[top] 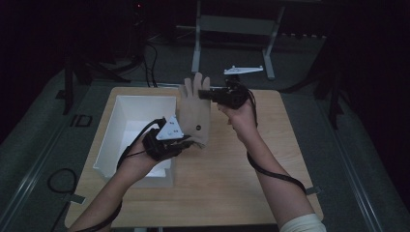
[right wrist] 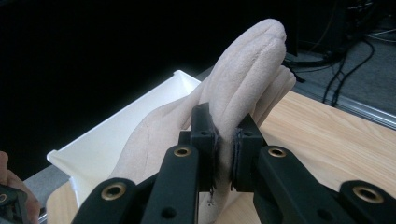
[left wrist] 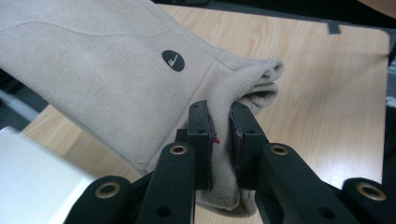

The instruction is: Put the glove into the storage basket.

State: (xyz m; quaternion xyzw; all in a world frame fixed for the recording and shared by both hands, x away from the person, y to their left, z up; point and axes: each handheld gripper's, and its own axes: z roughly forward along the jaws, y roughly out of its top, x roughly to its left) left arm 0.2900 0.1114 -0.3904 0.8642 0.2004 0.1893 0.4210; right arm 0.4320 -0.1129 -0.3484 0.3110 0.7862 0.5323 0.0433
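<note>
Left gripper view has the left gripper (left wrist: 219, 135) pinched tight on the bunched cuff of a beige glove (left wrist: 107, 70); the right gripper (right wrist: 227, 135) clamps its finger end just as firmly. Stretched between them, the glove hangs above the wooden table (top: 270, 174), right of the white bin (top: 121, 108). Judging by this, keeping both pinches firm and the fabric taut should carry it cleanly leftward over the bin.

Two bare forearms reach in, raised. The left gripper (left wrist: 219, 135) has its jaws clamped on the beige glove's (left wrist: 102, 70) cuff; the right gripper (right wrist: 226, 140) pinches its fingers between its jaws.
</note>
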